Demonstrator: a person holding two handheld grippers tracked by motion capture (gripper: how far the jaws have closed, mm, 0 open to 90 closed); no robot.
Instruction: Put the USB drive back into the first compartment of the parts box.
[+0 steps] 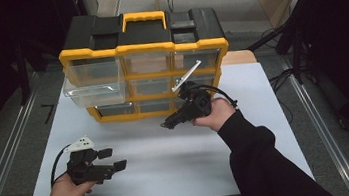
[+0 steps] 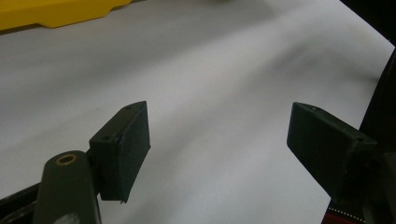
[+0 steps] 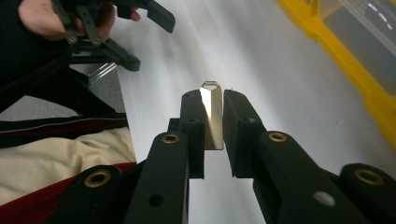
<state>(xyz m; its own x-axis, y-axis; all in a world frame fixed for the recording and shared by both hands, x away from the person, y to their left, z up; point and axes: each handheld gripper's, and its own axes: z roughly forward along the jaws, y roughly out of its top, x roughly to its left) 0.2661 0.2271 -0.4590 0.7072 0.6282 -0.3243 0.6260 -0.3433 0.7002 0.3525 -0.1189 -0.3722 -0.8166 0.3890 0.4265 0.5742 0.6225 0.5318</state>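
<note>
My right gripper [image 1: 166,124] hovers above the white table [image 1: 170,164], just in front of the organiser, pointing left. In the right gripper view its jaws [image 3: 212,99] are shut on a small flat silver metal piece [image 3: 212,116] with a loop at its far end. My left gripper [image 1: 112,159] sits low at the table's front left, held in a hand. Its jaws [image 2: 217,116] stand wide open with only bare table between them. The right gripper view also catches the left gripper [image 3: 149,39] at its top left.
A yellow and black organiser [image 1: 143,46] with clear drawers stands at the back of the table; its top left drawer [image 1: 92,83] is pulled out. Its yellow edge [image 3: 336,42] runs along the right of the right gripper view. Metal rails and cables [image 1: 281,77] flank the table.
</note>
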